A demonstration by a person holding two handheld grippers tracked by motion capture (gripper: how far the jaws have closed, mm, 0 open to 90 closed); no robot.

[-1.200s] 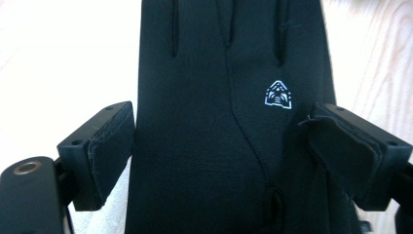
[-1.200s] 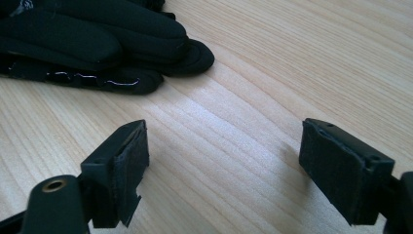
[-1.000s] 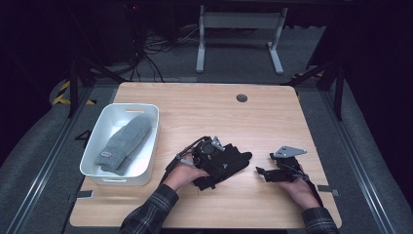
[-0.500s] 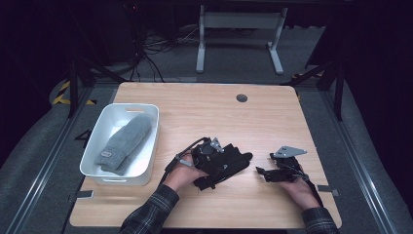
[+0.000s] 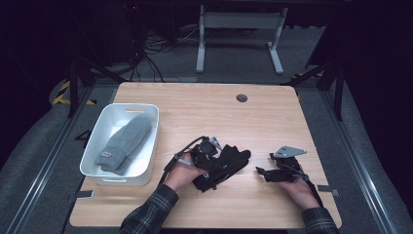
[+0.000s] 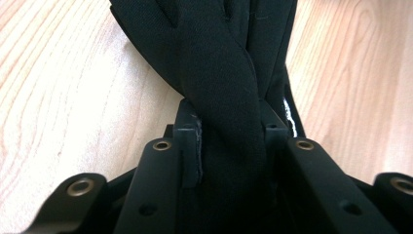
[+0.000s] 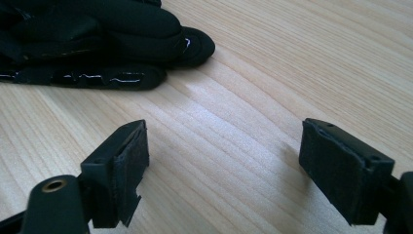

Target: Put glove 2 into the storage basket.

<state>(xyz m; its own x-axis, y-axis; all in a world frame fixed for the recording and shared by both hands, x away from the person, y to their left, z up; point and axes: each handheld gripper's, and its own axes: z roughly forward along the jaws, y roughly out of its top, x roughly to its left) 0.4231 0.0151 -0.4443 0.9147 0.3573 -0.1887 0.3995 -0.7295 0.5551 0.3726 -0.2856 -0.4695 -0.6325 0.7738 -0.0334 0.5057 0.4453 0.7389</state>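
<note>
A black glove [image 5: 229, 163] lies on the wooden table [image 5: 204, 107] near its front middle. My left gripper [image 5: 210, 157] is shut on it; in the left gripper view the black fabric [image 6: 229, 87] is pinched between the two jaws and spreads out ahead over the wood. My right gripper [image 5: 261, 171] rests low over the table to the glove's right, open, with bare wood between its pads [image 7: 126, 161]. In the right gripper view the glove's fingertips [image 7: 146, 34] lie ahead at the upper left, apart from the jaws.
A white bin [image 5: 108, 165] stands at the table's left with a grey knitted mitten [image 5: 122, 144] lying in it. A dark round grommet [image 5: 241, 98] sits near the far edge. Beyond the table are a desk frame and cables on a dark floor.
</note>
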